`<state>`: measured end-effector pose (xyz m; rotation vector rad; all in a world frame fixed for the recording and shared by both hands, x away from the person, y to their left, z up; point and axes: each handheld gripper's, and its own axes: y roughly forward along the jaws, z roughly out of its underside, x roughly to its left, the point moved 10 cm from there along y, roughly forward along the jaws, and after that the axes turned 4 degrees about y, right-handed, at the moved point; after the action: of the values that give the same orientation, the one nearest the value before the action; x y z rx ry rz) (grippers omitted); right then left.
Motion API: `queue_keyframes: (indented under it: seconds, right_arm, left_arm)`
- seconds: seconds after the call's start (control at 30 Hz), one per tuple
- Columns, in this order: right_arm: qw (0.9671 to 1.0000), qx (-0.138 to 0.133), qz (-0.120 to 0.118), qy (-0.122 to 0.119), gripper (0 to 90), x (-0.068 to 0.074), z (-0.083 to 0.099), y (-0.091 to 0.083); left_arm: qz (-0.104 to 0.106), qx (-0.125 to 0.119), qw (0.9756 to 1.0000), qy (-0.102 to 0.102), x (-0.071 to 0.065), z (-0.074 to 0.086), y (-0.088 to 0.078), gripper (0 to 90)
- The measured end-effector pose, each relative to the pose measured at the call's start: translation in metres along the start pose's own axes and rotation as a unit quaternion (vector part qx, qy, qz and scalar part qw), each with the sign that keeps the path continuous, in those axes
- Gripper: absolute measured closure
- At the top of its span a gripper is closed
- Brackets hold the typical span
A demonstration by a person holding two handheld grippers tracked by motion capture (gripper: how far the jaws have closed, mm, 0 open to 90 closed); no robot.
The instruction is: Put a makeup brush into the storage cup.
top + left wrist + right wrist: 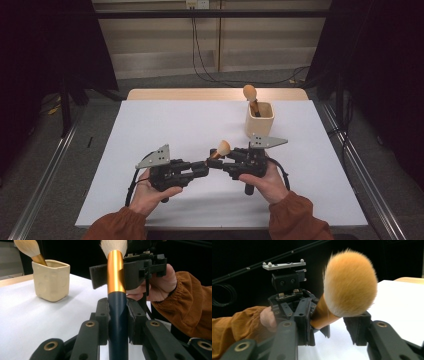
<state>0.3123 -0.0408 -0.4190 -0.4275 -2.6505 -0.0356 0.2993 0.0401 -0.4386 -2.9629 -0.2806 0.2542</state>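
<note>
Cup (pixel 259 120) stands on table (pixel 165 125) rear right, second brush (pixel 251 97) in it; held brush (pixel 220 150) lies before it, between both grippers

1. We see the brush (pixel 116 315) with a glossy dark handle, a shiny gold metal ferrule and soft fluffy bristles
2. We find the cream cup (pixel 51 280) matt and dimpled, like ceramic
3. The table top (pixel 175 125) looks smooth, matt white, edged in pale wood
4. The sleeve (pixel 190 305) is ribbed rust corduroy cloth
</note>
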Motion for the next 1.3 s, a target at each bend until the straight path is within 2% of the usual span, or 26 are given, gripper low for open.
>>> queue_keyframes:
  seconds: [0.1,0.27,0.47,0.67,0.9,1.0,1.3]
  right_arm:
    - [1.0000,0.000,-0.005,0.002,61.2,0.001,0.001,0.001]
    - [1.0000,-0.003,-0.009,0.002,65.8,0.002,0.001,0.002]
    - [0.9996,-0.011,-0.015,0.023,68.7,0.002,0.002,0.003]
    - [0.9993,-0.005,-0.020,0.030,70.9,0.001,0.004,0.002]
    - [0.9995,0.003,-0.018,0.027,72.8,0.001,0.005,0.002]
    - [0.9998,0.006,-0.013,0.016,73.2,0.001,0.006,0.003]
    - [0.9998,0.009,-0.012,0.009,73.3,0.003,0.005,0.001]
  left_arm:
    - [0.003,-0.007,0.9999,-0.012,0.000,-0.001,0.000,74.4]
    - [-0.002,-0.008,0.9999,-0.008,0.001,-0.001,0.000,74.4]
    - [-0.001,0.001,1.0000,-0.005,0.001,0.003,0.002,74.3]
    - [0.000,0.007,1.0000,-0.004,0.001,0.006,0.004,74.0]
    - [-0.002,0.012,0.9999,-0.012,0.003,0.009,0.005,71.8]
    - [-0.004,0.016,0.9997,-0.018,0.005,0.011,0.005,68.8]
    - [-0.012,0.035,0.9993,-0.012,0.004,0.017,0.010,59.4]
